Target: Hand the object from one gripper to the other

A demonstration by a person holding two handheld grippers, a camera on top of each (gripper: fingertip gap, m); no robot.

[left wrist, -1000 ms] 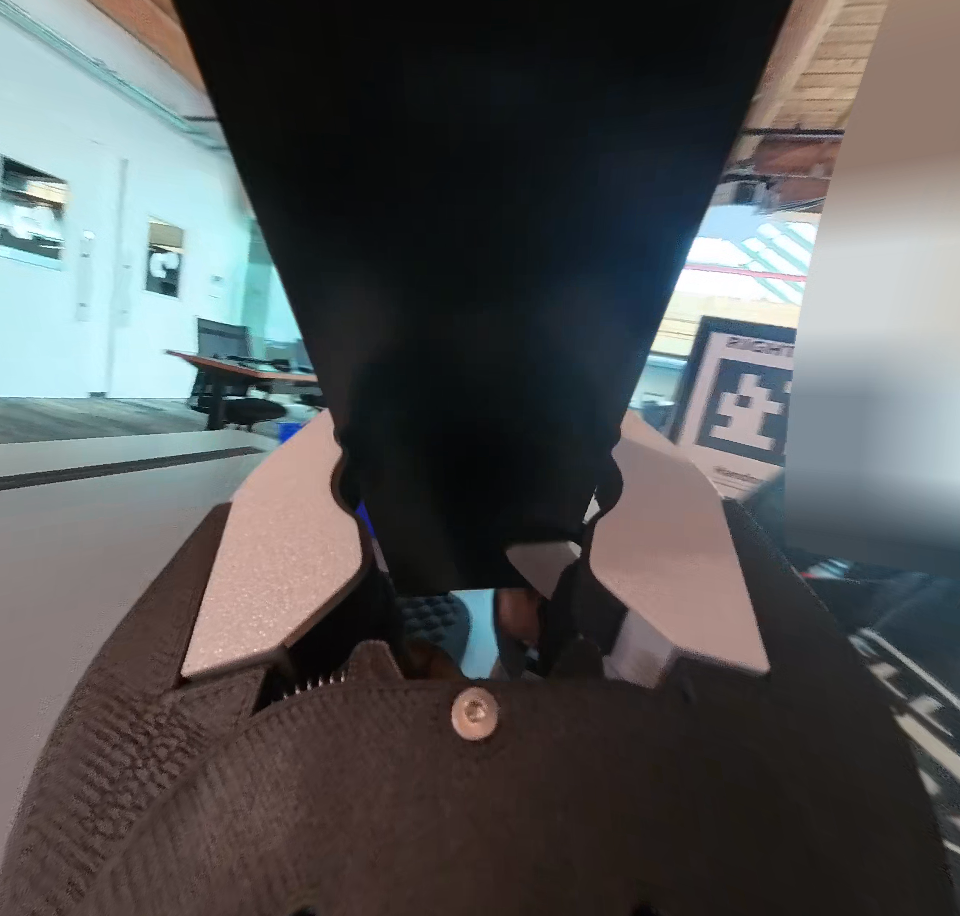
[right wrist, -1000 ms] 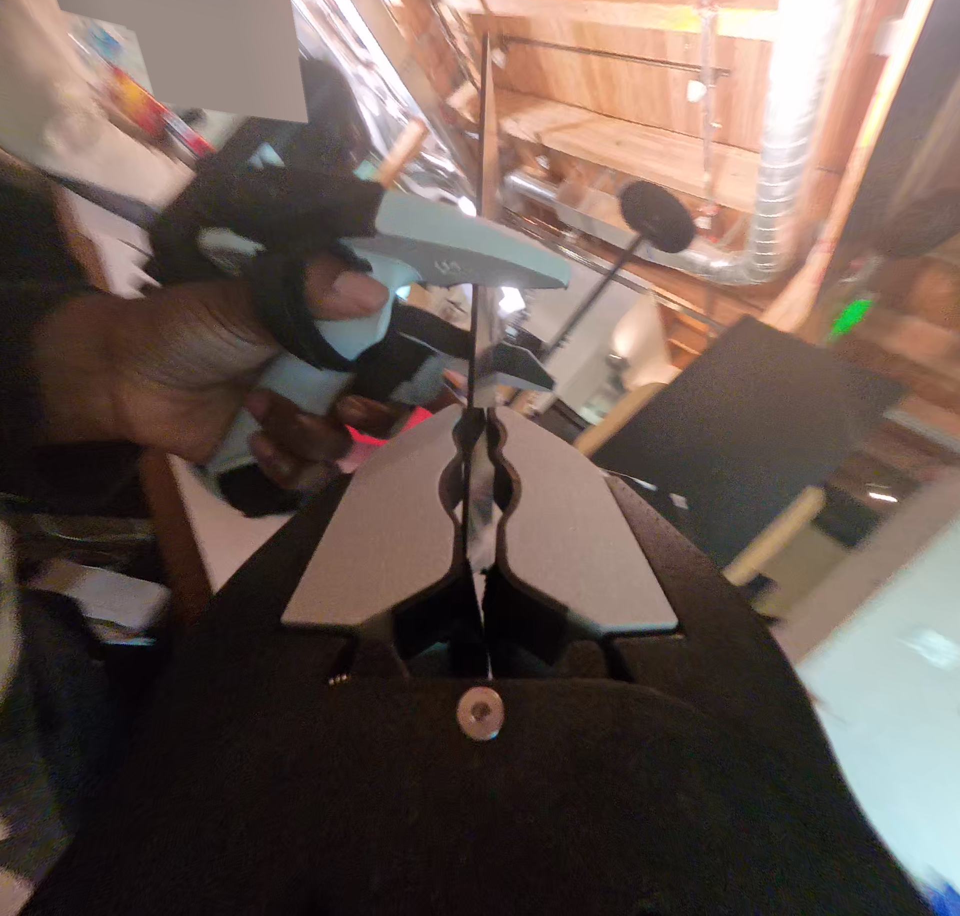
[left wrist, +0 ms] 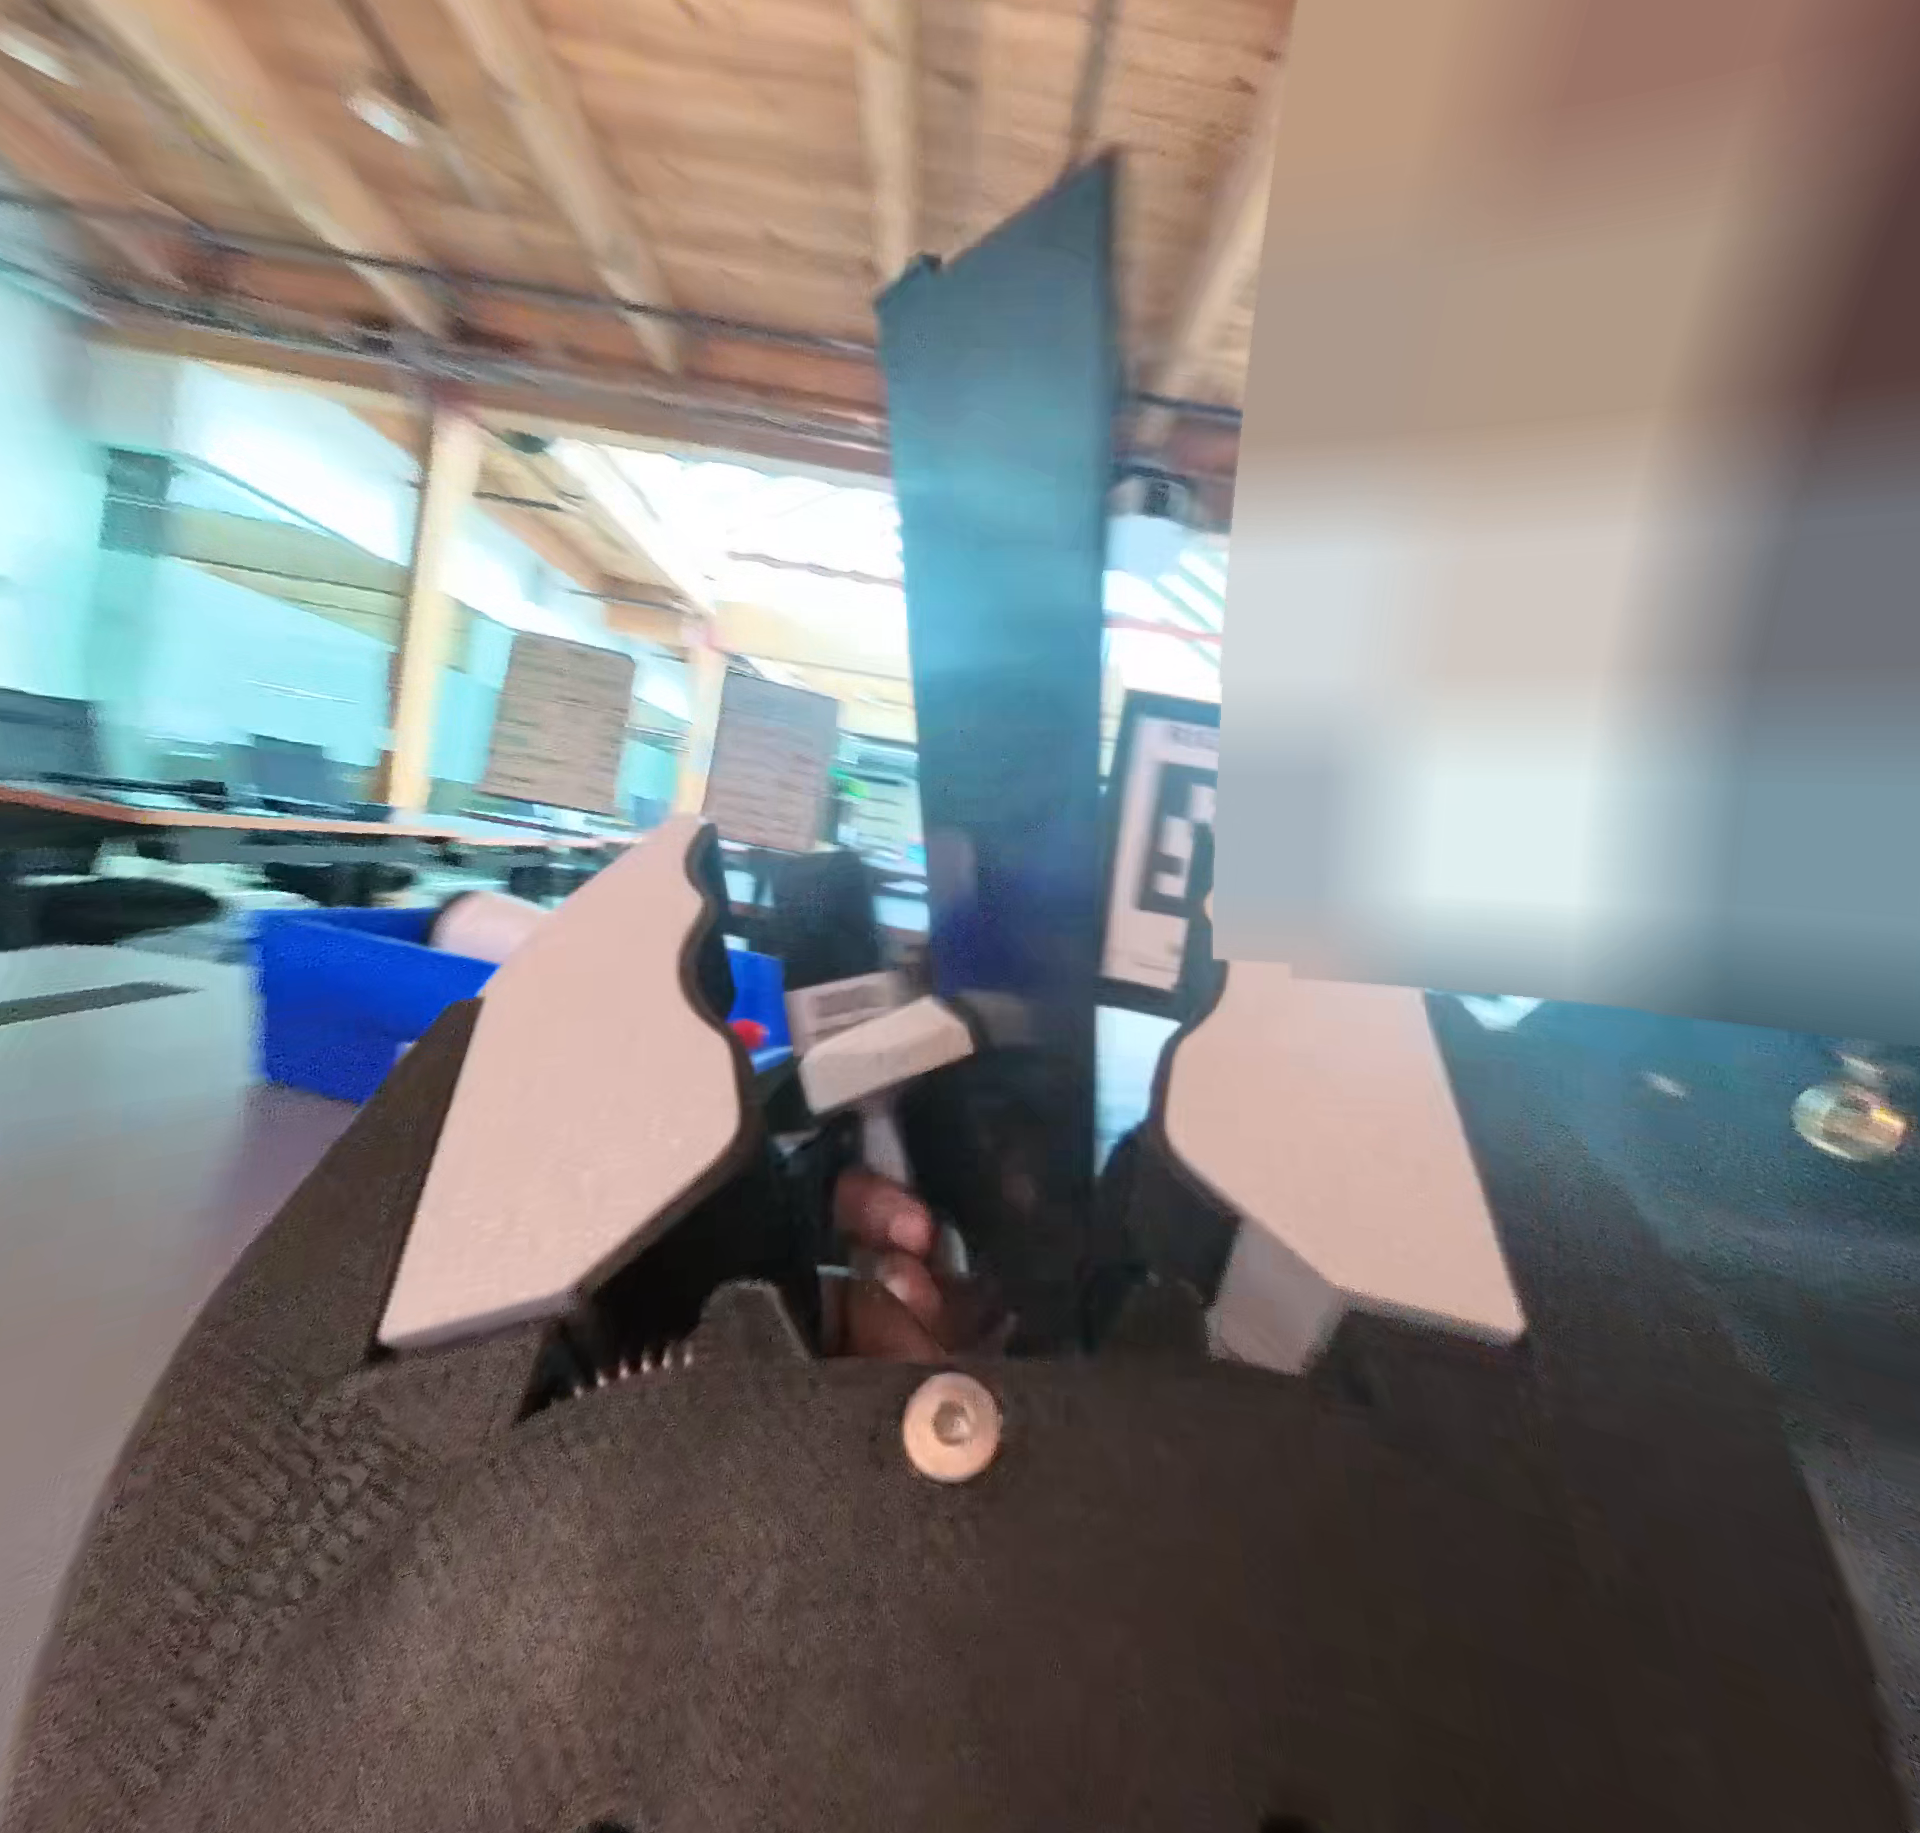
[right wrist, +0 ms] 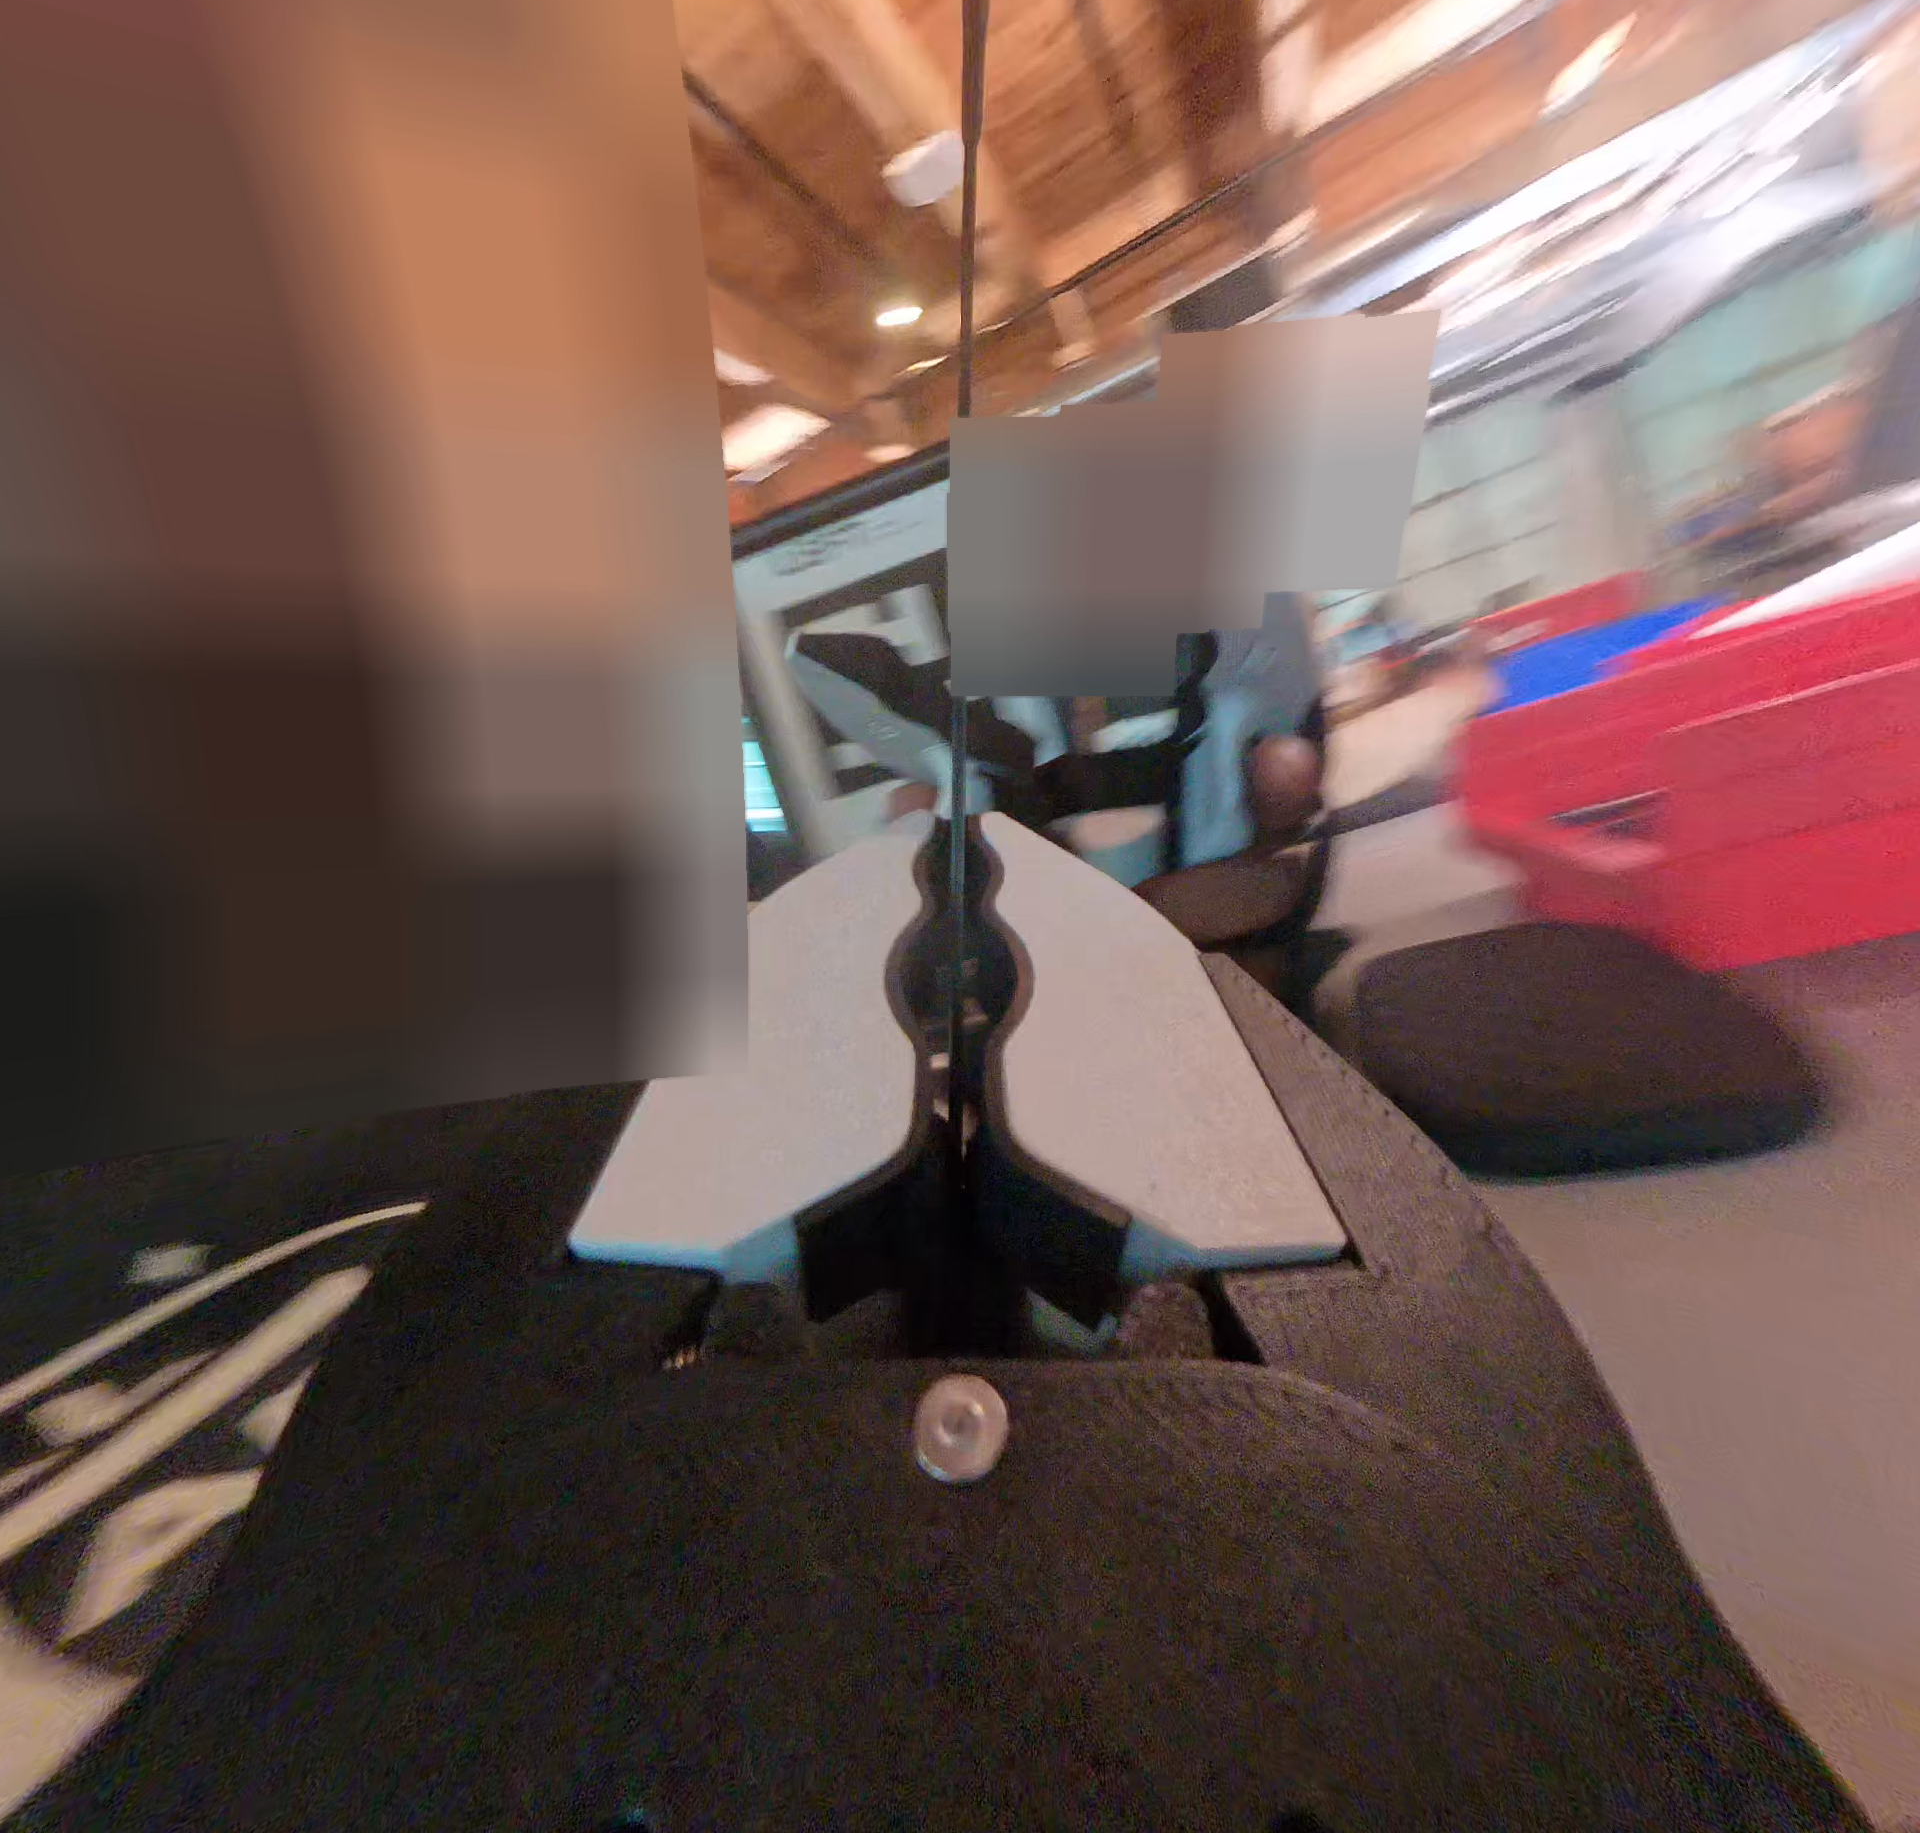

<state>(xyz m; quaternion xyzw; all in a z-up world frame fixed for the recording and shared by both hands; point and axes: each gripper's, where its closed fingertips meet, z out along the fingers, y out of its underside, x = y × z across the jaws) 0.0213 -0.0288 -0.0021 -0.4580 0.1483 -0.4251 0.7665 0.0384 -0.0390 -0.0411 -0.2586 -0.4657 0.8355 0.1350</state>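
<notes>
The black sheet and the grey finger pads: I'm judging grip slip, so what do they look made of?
Black sheet: thin, stiff, probably plastic; edge-on it stays straight, and its face shows a soft sheen. Finger pads: matte grey, finely grainy, likely printed plastic.

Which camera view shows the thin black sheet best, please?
The left wrist view: there the black sheet turns part of its broad face to the camera, standing between the open fingers of the left gripper. The right wrist view shows it only edge-on, a thin dark line clamped in the right gripper.
</notes>
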